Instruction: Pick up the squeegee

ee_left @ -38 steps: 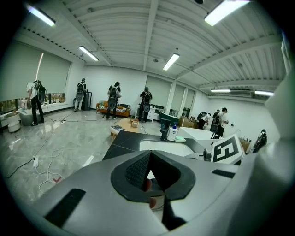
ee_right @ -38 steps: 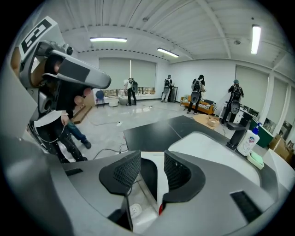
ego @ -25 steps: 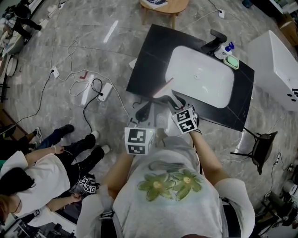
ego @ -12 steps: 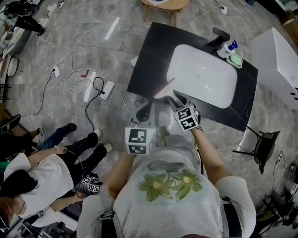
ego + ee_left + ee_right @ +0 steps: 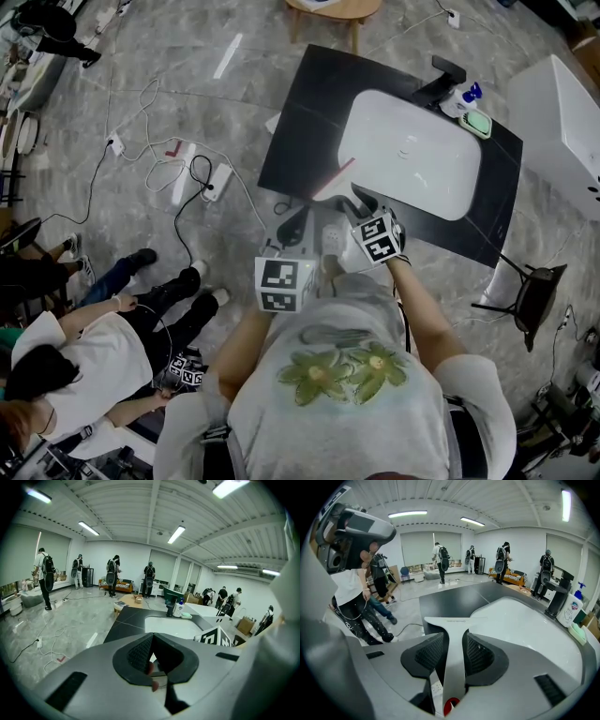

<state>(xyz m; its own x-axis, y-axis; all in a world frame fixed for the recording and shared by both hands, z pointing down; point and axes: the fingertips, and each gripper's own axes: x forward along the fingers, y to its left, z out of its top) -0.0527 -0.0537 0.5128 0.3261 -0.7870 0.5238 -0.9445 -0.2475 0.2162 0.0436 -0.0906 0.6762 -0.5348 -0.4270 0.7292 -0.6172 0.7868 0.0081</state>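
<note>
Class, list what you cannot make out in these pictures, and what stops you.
1. Handle end of the squeegee: right gripper view, sunk behind the body of the right gripper.
2. Label of the bottle: head view, too small.
3. Reddish spots at the left gripper: left gripper view, mostly covered by its pads.

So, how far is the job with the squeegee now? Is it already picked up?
Done: the right gripper has its fingers closed on the handle of the squeegee, with the blade pointing toward the white sink. In hand: the tool sits at the near edge of the black counter; whether it is lifted clear is hard to tell. Left: at most raising it away. The left gripper is shut, apart from it.
</note>
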